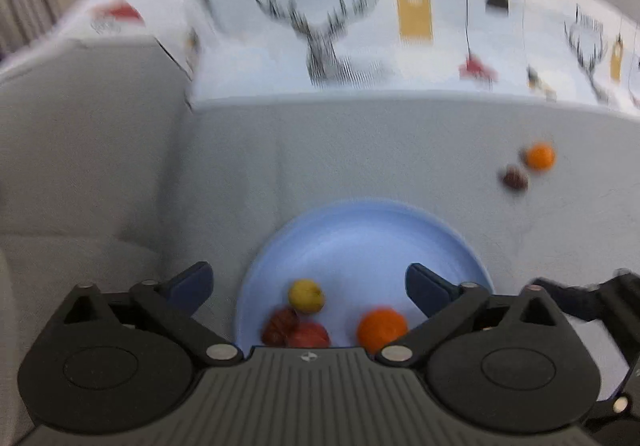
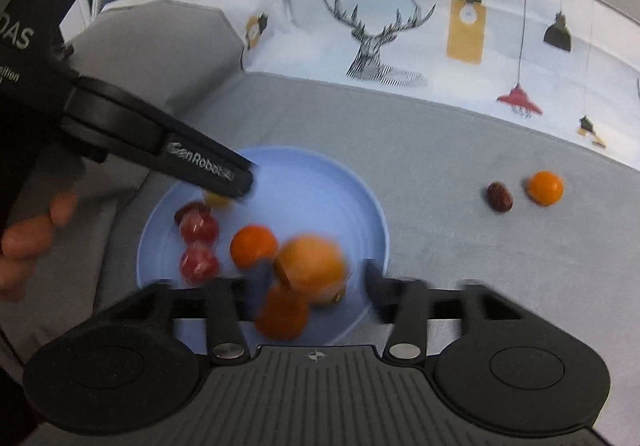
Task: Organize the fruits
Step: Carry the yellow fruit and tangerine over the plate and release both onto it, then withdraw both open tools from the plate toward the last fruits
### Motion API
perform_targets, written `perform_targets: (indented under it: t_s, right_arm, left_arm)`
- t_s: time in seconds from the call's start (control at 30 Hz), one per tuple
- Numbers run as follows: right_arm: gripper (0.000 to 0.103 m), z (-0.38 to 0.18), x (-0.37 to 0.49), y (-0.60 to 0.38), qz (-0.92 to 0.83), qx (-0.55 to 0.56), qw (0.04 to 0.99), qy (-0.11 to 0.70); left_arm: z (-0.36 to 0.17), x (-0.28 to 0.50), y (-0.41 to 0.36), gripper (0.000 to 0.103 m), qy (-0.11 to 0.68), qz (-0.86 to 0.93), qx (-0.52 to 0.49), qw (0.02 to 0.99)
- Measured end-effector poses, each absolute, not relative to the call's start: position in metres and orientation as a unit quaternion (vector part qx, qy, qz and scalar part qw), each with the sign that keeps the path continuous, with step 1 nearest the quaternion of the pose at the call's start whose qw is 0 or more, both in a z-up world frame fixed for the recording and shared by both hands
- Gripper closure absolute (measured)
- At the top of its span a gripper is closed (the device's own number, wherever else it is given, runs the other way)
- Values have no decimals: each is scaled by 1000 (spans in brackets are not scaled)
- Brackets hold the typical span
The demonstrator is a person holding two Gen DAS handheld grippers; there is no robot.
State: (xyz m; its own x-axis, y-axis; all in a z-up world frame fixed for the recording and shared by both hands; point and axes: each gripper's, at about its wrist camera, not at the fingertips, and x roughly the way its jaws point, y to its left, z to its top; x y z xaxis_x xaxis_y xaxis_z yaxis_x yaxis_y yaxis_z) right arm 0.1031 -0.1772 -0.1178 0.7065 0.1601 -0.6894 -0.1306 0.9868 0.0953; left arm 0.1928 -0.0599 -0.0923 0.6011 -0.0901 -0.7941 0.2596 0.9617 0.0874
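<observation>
A light blue plate (image 1: 360, 238) (image 2: 312, 186) lies on a grey cushion. In the left wrist view it holds a yellow fruit (image 1: 306, 295), two red fruits (image 1: 308, 335) and an orange (image 1: 380, 328). My left gripper (image 1: 308, 278) hangs open over the plate's near part, nothing between its fingers. In the right wrist view my right gripper (image 2: 316, 282) is open above the plate's near rim. A blurred big orange (image 2: 312, 266) sits between its fingers, with a gap at the right pad. A second orange (image 2: 282, 312) lies below it. Red fruits (image 2: 199, 246) lie to the left.
An orange (image 1: 540, 156) (image 2: 545, 188) and a dark red date (image 1: 515, 179) (image 2: 499, 197) lie on the grey cushion right of the plate. A printed deer cloth (image 2: 376, 46) rises behind. A hand (image 2: 32, 230) holds the left gripper at the left edge.
</observation>
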Motion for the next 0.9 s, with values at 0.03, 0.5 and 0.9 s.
perform_targets:
  t_s: [0.03, 0.5, 0.9]
  right_arm:
    - [19, -113, 100, -178, 72, 15, 928, 366]
    - [8, -52, -7, -184, 48, 69, 922, 377]
    - [1, 14, -73, -186, -6, 85, 961, 265]
  left_arm:
    - [-86, 187, -56, 0, 426, -104, 96, 894]
    - [-48, 76, 4, 0, 487, -37, 79, 869]
    - [13, 14, 6, 0, 427, -43, 66, 901]
